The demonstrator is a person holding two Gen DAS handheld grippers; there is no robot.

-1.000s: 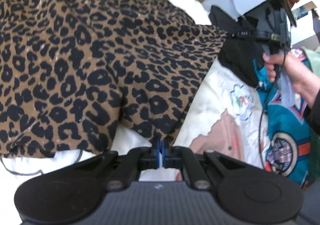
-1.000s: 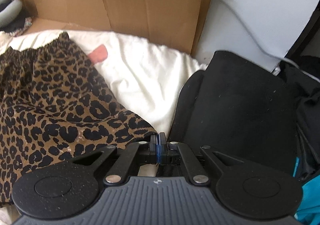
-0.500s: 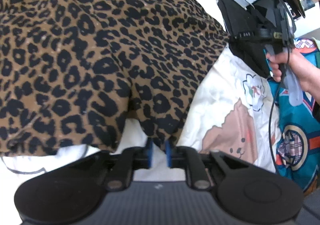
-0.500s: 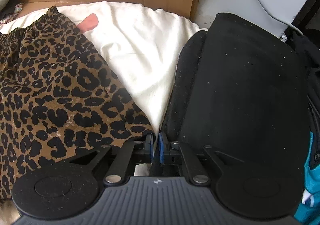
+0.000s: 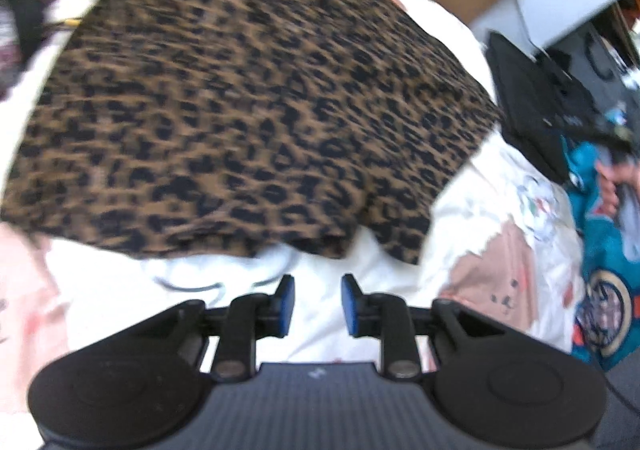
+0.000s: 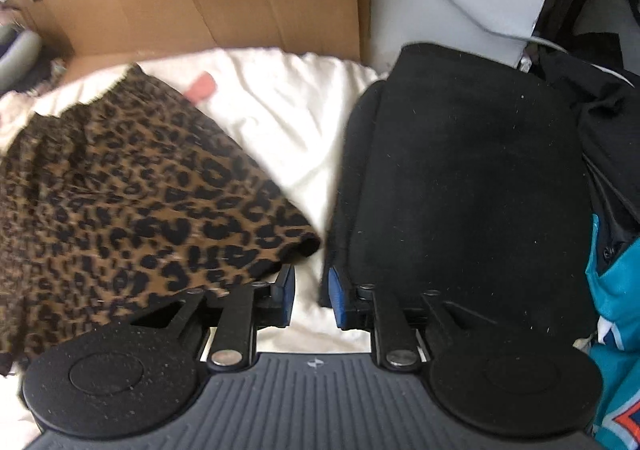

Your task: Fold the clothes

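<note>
Already the brown-and-black leopard-print fabric garment [image 5: 256,97] lies spread flat on the white bedsheet [image 6: 288,121] with nothing between either gripper's parting jaws — left gripper [image 5: 316,306] and right gripper [image 6: 311,296] both empty — so, by my judgement, further folds remain.

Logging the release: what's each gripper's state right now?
Left gripper: jaws opening, nothing between them.
Right gripper: jaws opening, nothing held; leopard-print garment lies free.

Background: flattened cardboard [image 6: 208,5] propped at the back; white sheet [image 6: 288,117] with cartoon print underneath; black bag [image 6: 472,185] on the right; teal printed fabric [image 5: 604,290] at far right edge.
</note>
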